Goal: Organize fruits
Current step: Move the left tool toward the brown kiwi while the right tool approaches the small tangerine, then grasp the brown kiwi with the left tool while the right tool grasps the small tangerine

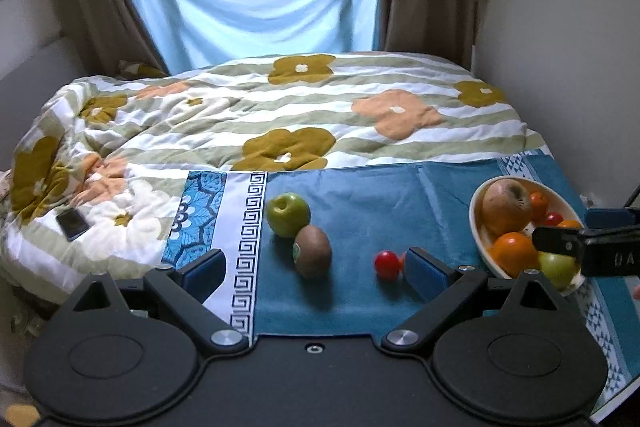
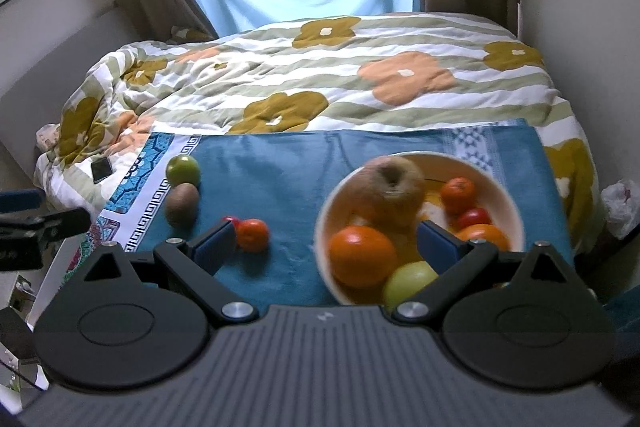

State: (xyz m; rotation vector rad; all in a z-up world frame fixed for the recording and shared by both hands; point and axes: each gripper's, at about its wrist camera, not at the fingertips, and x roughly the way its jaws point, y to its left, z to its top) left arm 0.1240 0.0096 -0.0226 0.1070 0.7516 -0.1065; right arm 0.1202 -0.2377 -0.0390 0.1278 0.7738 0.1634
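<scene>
On the blue cloth (image 1: 380, 207) lie a green apple (image 1: 288, 215), a brown kiwi (image 1: 313, 257), a small red tomato (image 1: 387, 264) and a mandarin (image 2: 252, 235). My left gripper (image 1: 314, 273) is open; the kiwi shows in the gap between its fingers, untouched. A cream bowl (image 2: 500, 187) holds a large brown apple (image 2: 388, 191), an orange (image 2: 362, 255), a green apple (image 2: 410, 283) and several small fruits. My right gripper (image 2: 326, 247) hovers open over the bowl's near left side, holding nothing. In the left wrist view the mandarin is mostly hidden behind my right finger.
The cloth lies on a bed with a flowered quilt (image 1: 280, 107). A phone (image 1: 72, 224) rests on the quilt at the left. The wall runs close on the right, and a plastic bag (image 2: 620, 203) sits beside the bed. Curtains and a window stand at the far end.
</scene>
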